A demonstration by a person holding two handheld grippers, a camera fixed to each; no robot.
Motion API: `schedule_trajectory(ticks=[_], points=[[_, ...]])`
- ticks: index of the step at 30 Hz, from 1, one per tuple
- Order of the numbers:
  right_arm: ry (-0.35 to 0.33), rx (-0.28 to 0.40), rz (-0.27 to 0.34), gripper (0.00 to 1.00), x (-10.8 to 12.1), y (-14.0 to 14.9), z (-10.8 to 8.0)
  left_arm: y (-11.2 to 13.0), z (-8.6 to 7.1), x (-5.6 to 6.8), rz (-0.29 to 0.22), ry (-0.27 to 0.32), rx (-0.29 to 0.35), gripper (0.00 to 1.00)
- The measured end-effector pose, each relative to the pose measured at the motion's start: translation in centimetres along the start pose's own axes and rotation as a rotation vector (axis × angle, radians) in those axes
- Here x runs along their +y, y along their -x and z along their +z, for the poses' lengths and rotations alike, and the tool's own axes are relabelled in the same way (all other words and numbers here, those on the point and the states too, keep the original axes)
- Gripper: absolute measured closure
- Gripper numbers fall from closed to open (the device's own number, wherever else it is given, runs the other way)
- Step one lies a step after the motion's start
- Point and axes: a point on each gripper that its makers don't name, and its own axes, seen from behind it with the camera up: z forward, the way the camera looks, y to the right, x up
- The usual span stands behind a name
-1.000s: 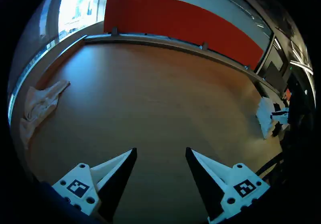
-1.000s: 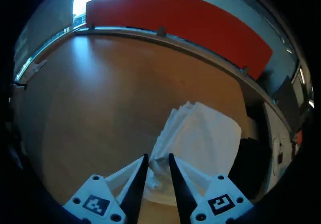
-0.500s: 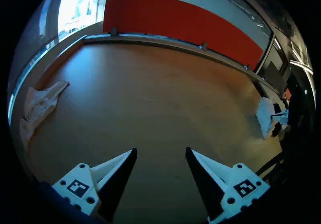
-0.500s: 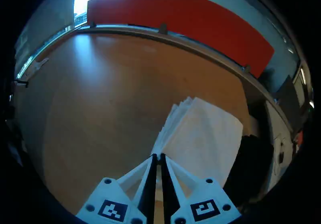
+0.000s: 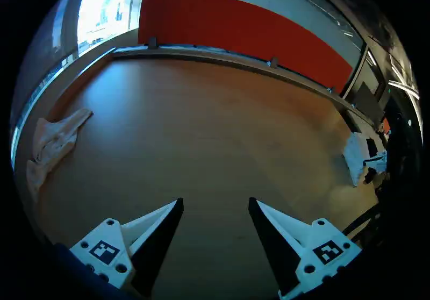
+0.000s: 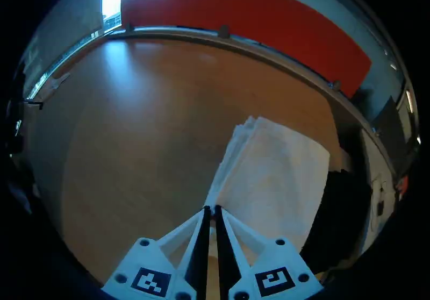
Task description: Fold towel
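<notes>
A white folded towel (image 6: 271, 179) lies in layers on the wooden table (image 6: 140, 133), near its right edge. My right gripper (image 6: 210, 209) is shut, its tips pinching the towel's near corner. In the left gripper view the same towel (image 5: 353, 155) is small at the far right, with the right gripper (image 5: 375, 161) beside it. My left gripper (image 5: 215, 203) hovers open above bare wood, with nothing between its fingers.
A crumpled beige cloth (image 5: 51, 141) lies at the table's left edge. A red divider panel (image 5: 242, 31) runs along the raised back rim. Dark furniture (image 6: 336, 214) stands just past the table's right edge, next to the towel.
The right gripper's fingers have closed on the towel's near corner, and the bunched cloth between them is now flat. The left gripper has not moved.
</notes>
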Motion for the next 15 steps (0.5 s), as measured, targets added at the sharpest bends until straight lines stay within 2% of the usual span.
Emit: schedule_trajectory(ticks=[9, 12, 15], points=[[0.001, 0.007, 0.005, 0.90, 0.2, -0.2, 0.0, -0.1, 0.1, -0.1, 0.002, 0.000, -0.001, 0.11], [0.004, 0.028, 0.007, 0.80, 0.0, -0.8, -0.1, -0.2, 0.1, -0.2, 0.003, -0.002, -0.001, 0.11], [0.000, 0.051, 0.007, 0.62, -0.4, -1.4, -0.3, -0.2, 0.1, -0.2, 0.000, -0.002, -0.001, 0.11]])
